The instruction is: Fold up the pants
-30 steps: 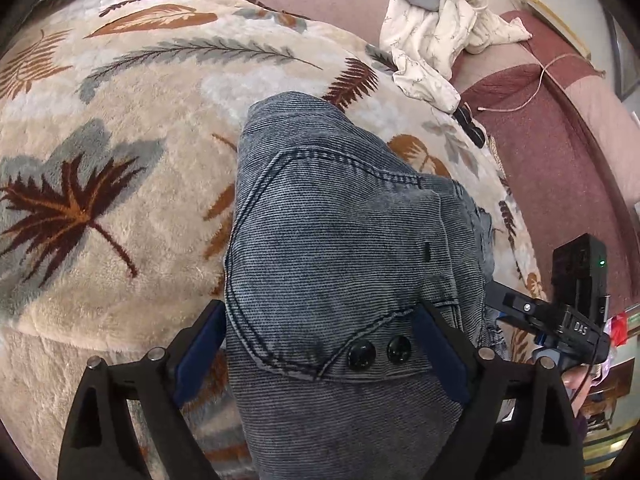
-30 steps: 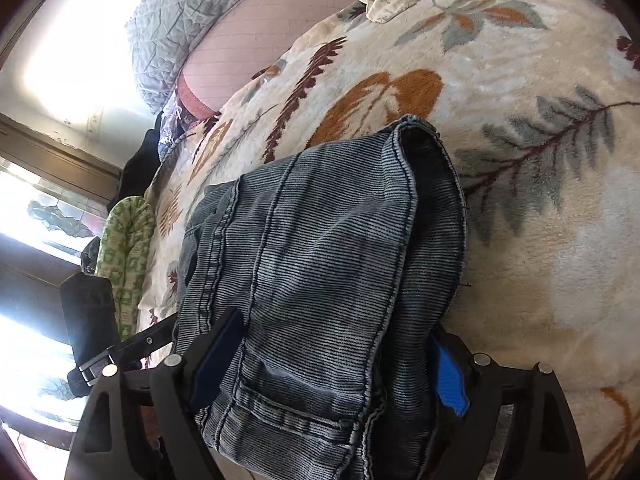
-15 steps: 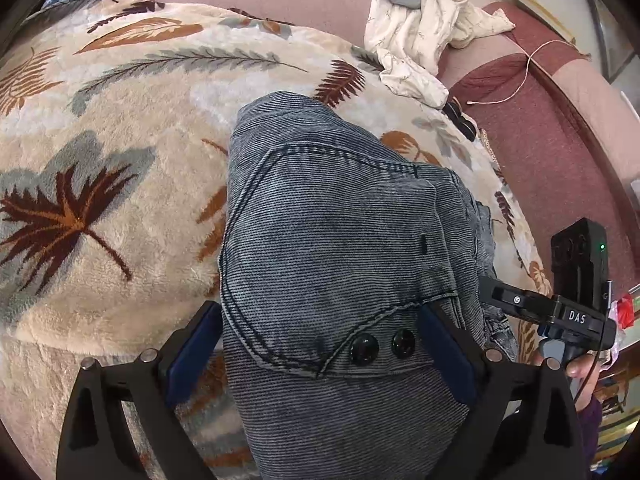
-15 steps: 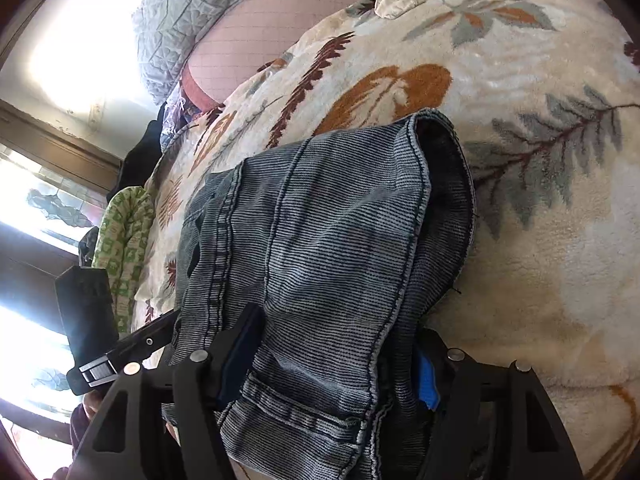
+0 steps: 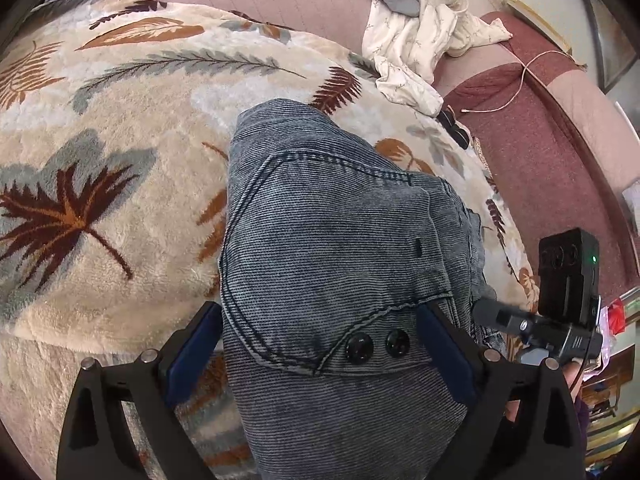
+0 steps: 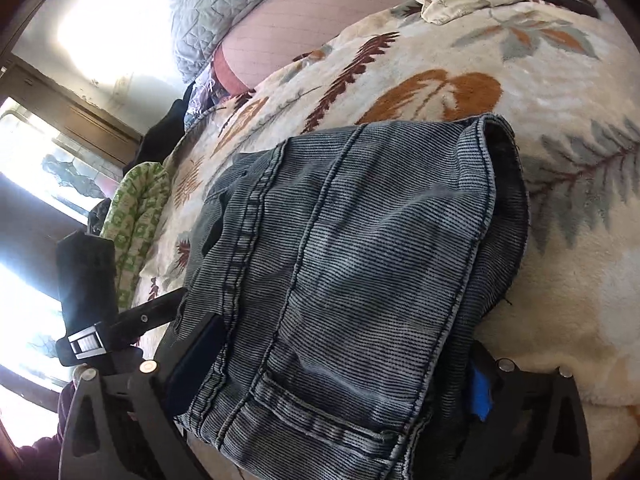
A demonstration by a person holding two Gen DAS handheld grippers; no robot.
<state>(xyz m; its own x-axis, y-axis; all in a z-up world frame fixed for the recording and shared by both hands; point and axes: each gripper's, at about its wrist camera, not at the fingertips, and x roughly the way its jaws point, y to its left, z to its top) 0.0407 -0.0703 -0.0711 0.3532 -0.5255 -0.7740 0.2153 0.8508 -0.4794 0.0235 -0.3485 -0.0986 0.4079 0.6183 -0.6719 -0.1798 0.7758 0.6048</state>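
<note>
The blue denim pants [image 5: 332,248] lie folded into a thick bundle on a cream blanket [image 5: 120,184] with leaf prints. My left gripper [image 5: 320,344] is open, its blue-padded fingers [image 5: 192,344] on either side of the near end of the bundle, by a pocket flap with two black buttons [image 5: 378,346]. My right gripper [image 6: 340,380] is open too and straddles the other end of the pants [image 6: 360,260], by the waistband and a belt loop [image 6: 304,404]. The right gripper's body [image 5: 560,320] shows at the right of the left wrist view.
A crumpled cream cloth [image 5: 424,40] lies at the far edge of the blanket. A maroon quilted bedcover [image 5: 540,152] with a thin cord lies on the right. A grey quilt [image 6: 224,12] and a green patterned cloth [image 6: 136,216] lie toward the window.
Both grippers have stayed open around the bundle. The right gripper has shifted and tilted a little; the pants have settled slightly on the blanket.
</note>
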